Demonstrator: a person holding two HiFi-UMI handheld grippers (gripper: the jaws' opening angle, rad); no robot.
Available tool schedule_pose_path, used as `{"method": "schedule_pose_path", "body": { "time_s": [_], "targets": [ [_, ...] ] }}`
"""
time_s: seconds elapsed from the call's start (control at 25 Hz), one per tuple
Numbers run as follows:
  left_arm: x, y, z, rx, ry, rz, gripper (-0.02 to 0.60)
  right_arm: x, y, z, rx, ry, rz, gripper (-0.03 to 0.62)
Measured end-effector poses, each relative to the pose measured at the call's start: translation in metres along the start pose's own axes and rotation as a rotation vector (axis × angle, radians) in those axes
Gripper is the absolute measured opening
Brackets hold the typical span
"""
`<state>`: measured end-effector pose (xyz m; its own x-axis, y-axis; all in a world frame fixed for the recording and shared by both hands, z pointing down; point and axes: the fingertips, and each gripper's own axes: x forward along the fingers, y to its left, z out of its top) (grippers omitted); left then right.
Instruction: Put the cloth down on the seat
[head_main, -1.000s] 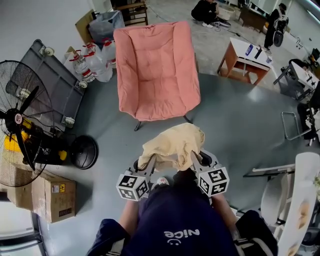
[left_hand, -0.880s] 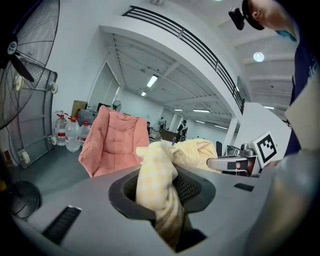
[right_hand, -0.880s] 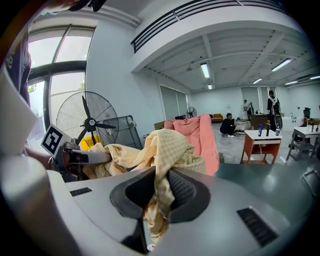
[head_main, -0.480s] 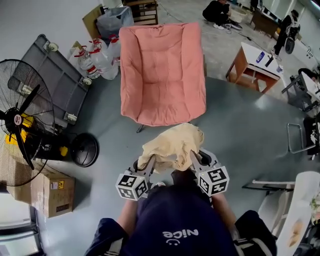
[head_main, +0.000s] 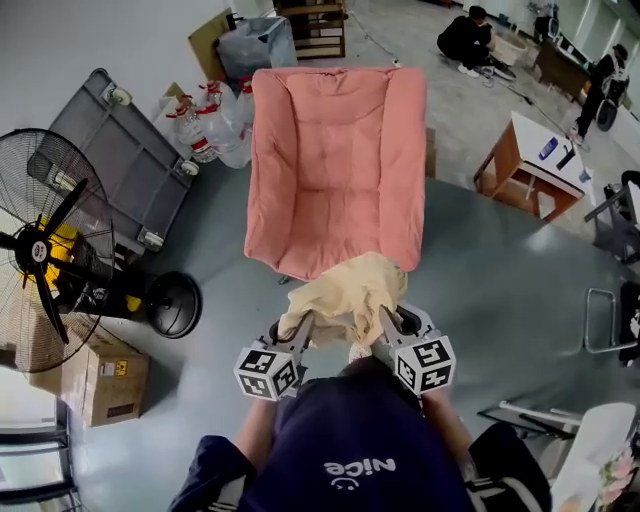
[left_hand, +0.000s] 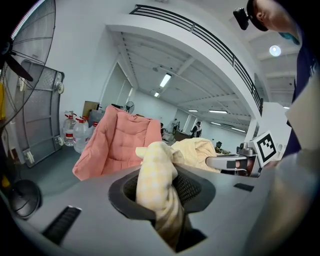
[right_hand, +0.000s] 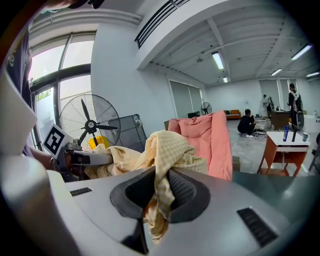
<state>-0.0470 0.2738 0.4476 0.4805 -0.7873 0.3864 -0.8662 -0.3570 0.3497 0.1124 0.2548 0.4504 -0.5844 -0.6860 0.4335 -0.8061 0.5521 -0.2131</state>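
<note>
Here, held up in the air just short of the front edge of the pink chair (head_main: 335, 150), not yet down on the seat (head_main: 335, 228): the cloth (head_main: 345, 295). Pinched at one bunched fold by the left gripper (head_main: 301, 333) and at another by the right gripper (head_main: 386, 322), with both pairs of pads pressed tight into fabric and nothing else caught between them. Gripped at two separate spots, most likely, to keep it stretched sideways and so lay it across the seat rather than drop it in a heap. Kept high and aimed at the chair, probably for a forward reach over the seat's front edge. Pale yellow, thin and soft, with a faint check weave plain in both gripper views. Crumpled and mounded in the slack middle, draped over the jaw tips, with a loose tail hanging below each grip. Likely to sag and fold on itself once let go.
</note>
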Motion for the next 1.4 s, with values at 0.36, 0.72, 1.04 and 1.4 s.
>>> {"method": "schedule_pose_path", "body": {
  "time_s": [0.36,0.72,1.04,1.4],
  "targets": [
    [0.076,-0.009,0.024,0.007,-0.008,0.033,0.123,0.030,-0.065,0.027,-0.053,0.018,0.055,0.081],
    [0.108,-0.025,0.021,-0.011,0.020,-0.007,0.123,0.030,-0.099,0.026,-0.024,0.022,0.017,0.081],
    [0.143,-0.004,0.032,-0.013,0.048,-0.078,0.123,0.050,-0.110,0.036,-0.015,0.024,-0.051,0.081],
    [0.198,0.052,0.085,0.017,0.078,-0.179,0.124,0.114,-0.123,0.071,0.049,0.048,-0.132,0.081]
  ]
}}
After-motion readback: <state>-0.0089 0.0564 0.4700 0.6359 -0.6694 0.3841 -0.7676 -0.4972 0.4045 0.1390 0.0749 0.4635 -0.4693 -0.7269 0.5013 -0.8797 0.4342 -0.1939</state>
